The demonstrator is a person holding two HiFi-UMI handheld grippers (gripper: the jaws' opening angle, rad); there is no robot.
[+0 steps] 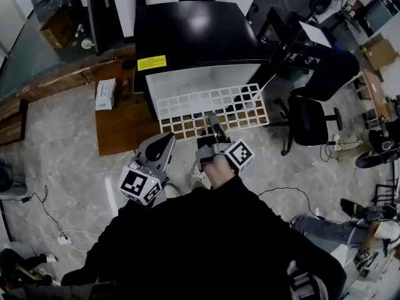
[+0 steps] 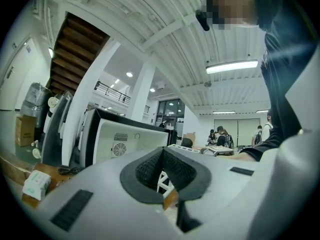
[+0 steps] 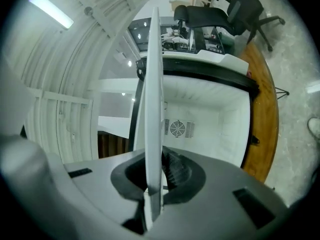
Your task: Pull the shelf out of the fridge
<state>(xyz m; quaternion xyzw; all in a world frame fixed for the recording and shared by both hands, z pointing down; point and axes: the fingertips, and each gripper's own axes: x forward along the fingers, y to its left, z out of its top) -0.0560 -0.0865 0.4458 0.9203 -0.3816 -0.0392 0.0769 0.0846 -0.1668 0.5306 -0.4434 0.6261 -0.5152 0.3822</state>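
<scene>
A black fridge [image 1: 187, 36] stands open on a wooden platform, its white inside facing me. The white grid shelf [image 1: 212, 108] sticks out flat from its opening. My right gripper [image 1: 215, 130] is shut on the middle of the shelf's near edge. In the right gripper view the shelf [image 3: 152, 109] runs edge-on between the pads, with the fridge's white inside [image 3: 210, 124] behind it. My left gripper [image 1: 161, 145] hovers just left of the shelf's near corner, shut and holding nothing. In the left gripper view, the fridge [image 2: 125, 139] is ahead and a bit of shelf [image 2: 162, 180] shows past the jaws.
The wooden platform [image 1: 122, 127] reaches left of the fridge, with a small white box [image 1: 105, 94] on it. A black office chair [image 1: 312, 114] stands close to the shelf's right end. Cables lie on the stone floor at the lower left, and a wooden bench [image 1: 37, 86] runs along the left.
</scene>
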